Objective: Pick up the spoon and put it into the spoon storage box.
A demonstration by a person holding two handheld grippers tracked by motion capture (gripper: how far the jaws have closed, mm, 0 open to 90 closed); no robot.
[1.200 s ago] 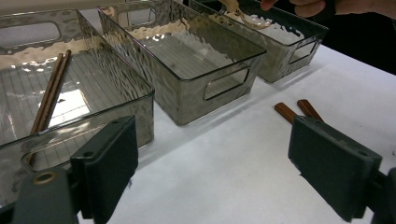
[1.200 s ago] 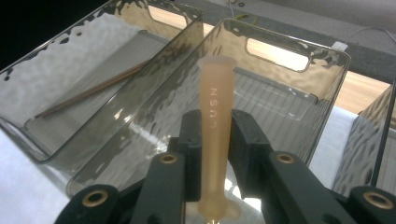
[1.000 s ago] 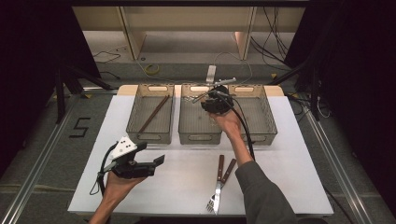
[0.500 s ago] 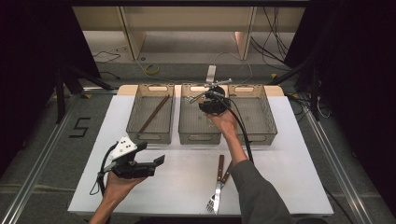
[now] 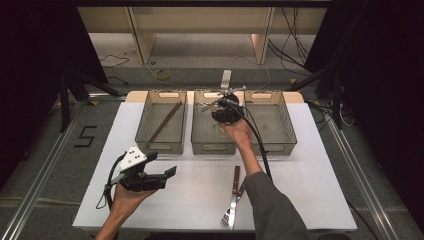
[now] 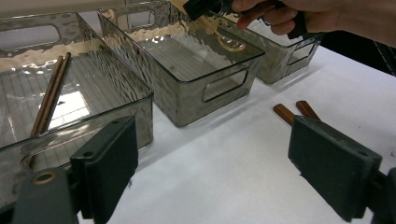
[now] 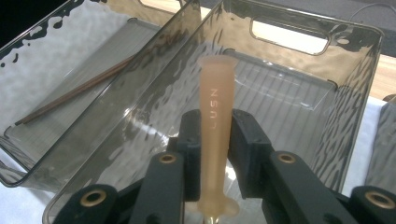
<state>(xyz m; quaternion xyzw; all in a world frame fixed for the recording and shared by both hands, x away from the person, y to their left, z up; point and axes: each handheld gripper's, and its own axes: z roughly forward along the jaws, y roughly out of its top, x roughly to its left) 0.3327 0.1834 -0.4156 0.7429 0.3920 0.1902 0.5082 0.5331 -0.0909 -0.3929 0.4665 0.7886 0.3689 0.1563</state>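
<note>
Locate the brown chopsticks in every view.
High view: chopsticks lie diagonally in the left bin.
Left gripper view: far left, inside that bin, nearest the camera.
Right gripper view: upper left, left of the peach handle gripped by the right tongs.
Shared landmark: the middle bin.

Your work surface is a white table point(image 5: 300, 170). Three smoky transparent bins stand directly on it in a row along the far side, just beside one another: the left bin point(image 5: 145, 140), the middle bin point(image 5: 200, 142) and the right bin point(image 5: 285, 137). On the bare near part you have a fork point(image 5: 230, 210) and a second wooden-handled utensil point(image 5: 241, 187) lying together, near the middle bin's front wall.
</note>
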